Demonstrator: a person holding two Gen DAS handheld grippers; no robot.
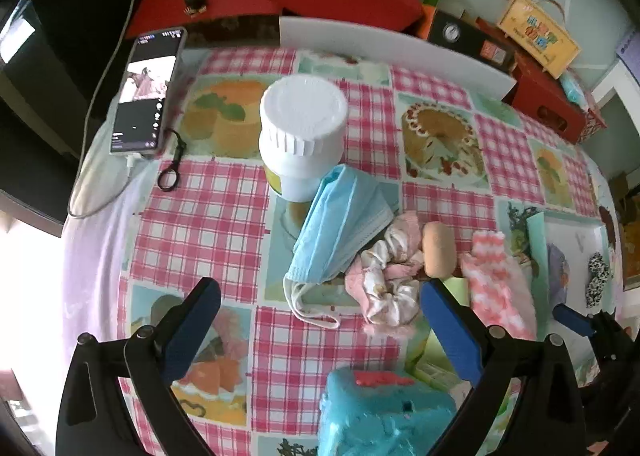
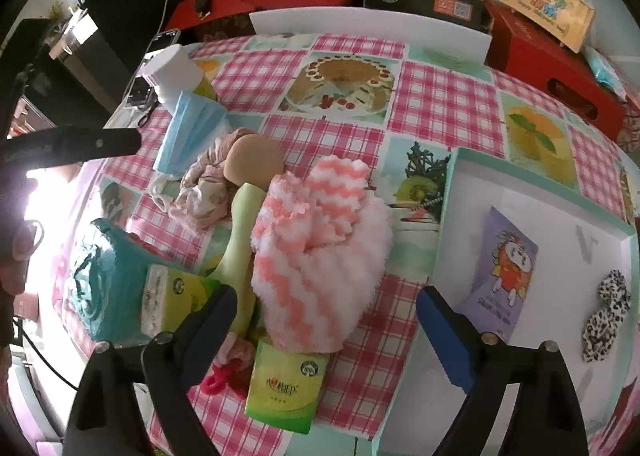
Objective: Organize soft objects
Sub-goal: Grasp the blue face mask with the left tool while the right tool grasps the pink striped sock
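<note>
My left gripper point(image 1: 318, 296) hangs open over the checked tablecloth, nothing between its fingers. Just beyond it lie a blue face mask point(image 1: 344, 224), a pink and white scrunchie point(image 1: 384, 284) and a beige puff point(image 1: 438, 250). My right gripper point(image 2: 326, 294) is open too, its blue pads either side of a fluffy pink and white sock point(image 2: 320, 248) without touching it. A white tray point(image 2: 452, 192) to the right holds a purple packet point(image 2: 500, 276) and a leopard-print scrunchie point(image 2: 608, 316). The mask point(image 2: 188, 132) and puff point(image 2: 252, 160) show at upper left.
A white bottle point(image 1: 302, 124) stands behind the mask, a phone point(image 1: 148, 92) at far left. A teal object point(image 2: 104, 280), two green tissue packs point(image 2: 284, 388) and red yarn point(image 2: 220, 380) crowd the near side. Red boxes point(image 2: 552, 64) line the back edge.
</note>
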